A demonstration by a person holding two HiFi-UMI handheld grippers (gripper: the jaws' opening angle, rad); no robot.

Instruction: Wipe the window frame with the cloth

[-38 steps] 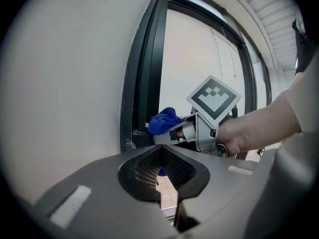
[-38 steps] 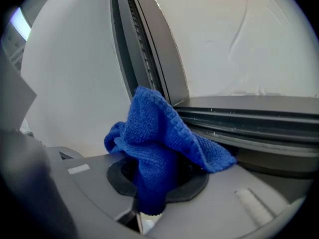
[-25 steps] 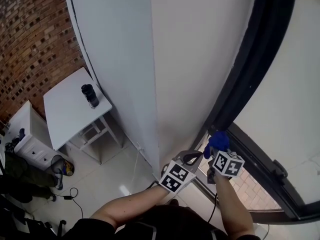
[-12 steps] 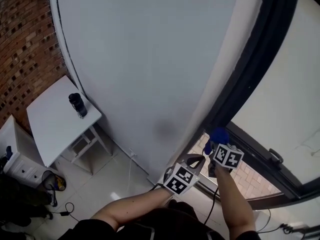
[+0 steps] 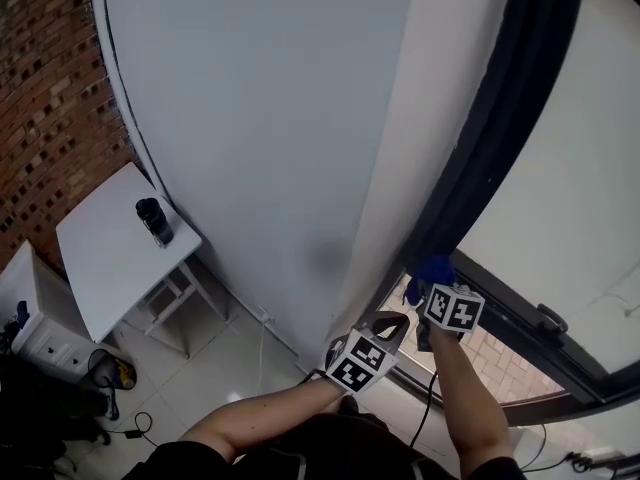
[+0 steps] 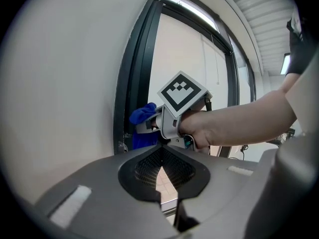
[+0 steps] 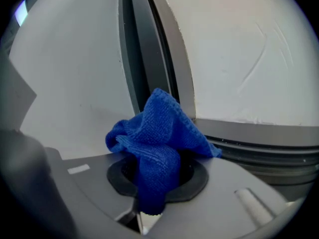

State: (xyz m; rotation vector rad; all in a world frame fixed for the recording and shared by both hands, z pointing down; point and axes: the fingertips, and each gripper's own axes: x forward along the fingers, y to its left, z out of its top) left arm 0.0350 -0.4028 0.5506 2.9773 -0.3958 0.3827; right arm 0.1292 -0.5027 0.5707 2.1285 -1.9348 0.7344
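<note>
1. The right claw [image 5: 430,293] is clenched on the blue cloth [image 7: 158,138]. It holds the cloth at the lower corner of the dark window frame [image 5: 497,148], about 4 o'clock in the head view.
2. The left claw [image 6: 160,158] is closed on nothing, at 8 o'clock from the right claw.
3. Wiping looks barely started. The next move probably calls for pressing the cloth on and sliding it along the frame.

Off to the left there's a small white table [image 5: 105,263] with a dark bottle-looking thing [image 5: 153,220] standing upright near its far edge. A red brick wall [image 5: 50,108] sits behind it. A big plain white wall [image 5: 260,118] fills the middle, with a pale tiled floor [image 5: 215,378] below it and a thin cable [image 5: 262,340] trailing down by the wall's base.
</note>
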